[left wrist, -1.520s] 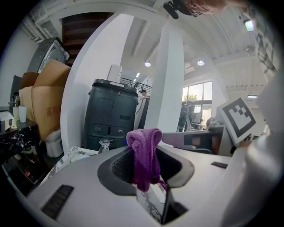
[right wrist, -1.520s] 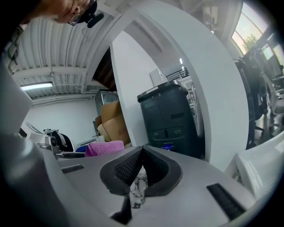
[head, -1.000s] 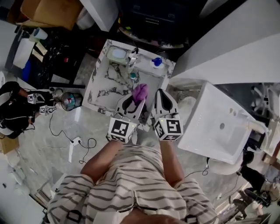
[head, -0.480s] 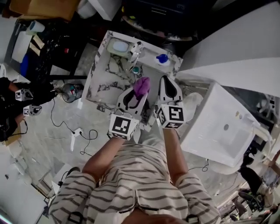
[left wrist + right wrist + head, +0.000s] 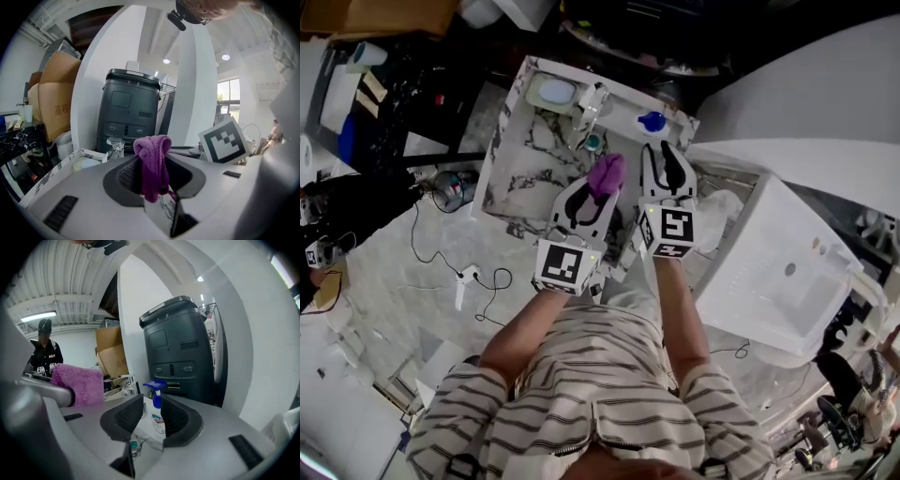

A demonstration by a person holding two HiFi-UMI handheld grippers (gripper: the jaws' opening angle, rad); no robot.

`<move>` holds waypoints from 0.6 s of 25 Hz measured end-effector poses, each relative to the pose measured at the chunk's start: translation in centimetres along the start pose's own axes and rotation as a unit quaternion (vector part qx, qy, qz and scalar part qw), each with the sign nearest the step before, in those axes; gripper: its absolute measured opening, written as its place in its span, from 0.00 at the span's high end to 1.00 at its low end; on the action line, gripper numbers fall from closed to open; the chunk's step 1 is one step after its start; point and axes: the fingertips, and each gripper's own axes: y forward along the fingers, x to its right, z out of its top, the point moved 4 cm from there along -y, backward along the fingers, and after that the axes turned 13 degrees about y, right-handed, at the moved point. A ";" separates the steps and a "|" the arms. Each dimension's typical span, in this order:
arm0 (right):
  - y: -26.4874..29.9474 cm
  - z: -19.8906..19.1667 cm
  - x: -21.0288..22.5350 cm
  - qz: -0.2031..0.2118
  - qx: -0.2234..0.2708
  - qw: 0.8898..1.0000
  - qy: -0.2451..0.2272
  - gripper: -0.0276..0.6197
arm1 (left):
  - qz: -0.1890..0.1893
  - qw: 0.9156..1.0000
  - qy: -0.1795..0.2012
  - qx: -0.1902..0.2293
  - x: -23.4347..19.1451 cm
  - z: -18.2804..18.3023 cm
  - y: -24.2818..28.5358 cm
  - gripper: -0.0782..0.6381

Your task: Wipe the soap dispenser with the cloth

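Here we are over the marbled worktop (image 5: pixel 523 169), and both grippers are hanging out ahead of the person's striped shirt. The left gripper (image 5: pixel 598 194) is clamping the purple cloth (image 5: pixel 606 175). In the left gripper view its fingers (image 5: pixel 125 171) are pinching narrow on the bunched cloth (image 5: pixel 152 157), which is standing up out of them in a knot and trailing down between the pads.

The right gripper (image 5: pixel 664 150) is sitting just beside it on the right, marker cube (image 5: pixel 672 230) facing up. Its fingers have just been opening and are standing apart with nothing pressed between them. In the right gripper view the right gripper (image 5: pixel 152 411) is framing the soap dispenser (image 5: pixel 158 420) in that gap, blue pump head on top, but the bottle is standing just beyond the fingertips, not inside the grip. From above, the soap dispenser (image 5: pixel 652 122) is sitting at the far right corner of the worktop, upright, just past the right gripper.

The faucet (image 5: pixel 589 103) is standing to the left of the dispenser along the far edge. The cloth (image 5: pixel 78 384) is showing at the left of the right gripper view, apart from the dispenser. Behind it all a dark grey unit (image 5: pixel 180 352) is looming, with cardboard boxes (image 5: pixel 54 103) off to its left.
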 end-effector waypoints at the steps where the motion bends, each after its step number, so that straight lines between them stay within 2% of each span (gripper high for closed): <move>1: 0.3 -0.1 0.1 -0.002 0.000 1.000 -0.003 0.78 | 0.002 1.000 0.000 0.000 -0.1 0.0 0.0 0.72; 9: 2.5 0.2 1.0 -0.015 0.015 0.999 -0.026 0.73 | 0.008 1.000 0.001 -0.007 -0.5 -0.8 0.4 0.72; 15: 3.8 0.1 1.0 -0.017 0.014 0.999 -0.038 0.73 | 0.011 1.000 -0.006 -0.012 -0.5 -1.4 0.3 0.72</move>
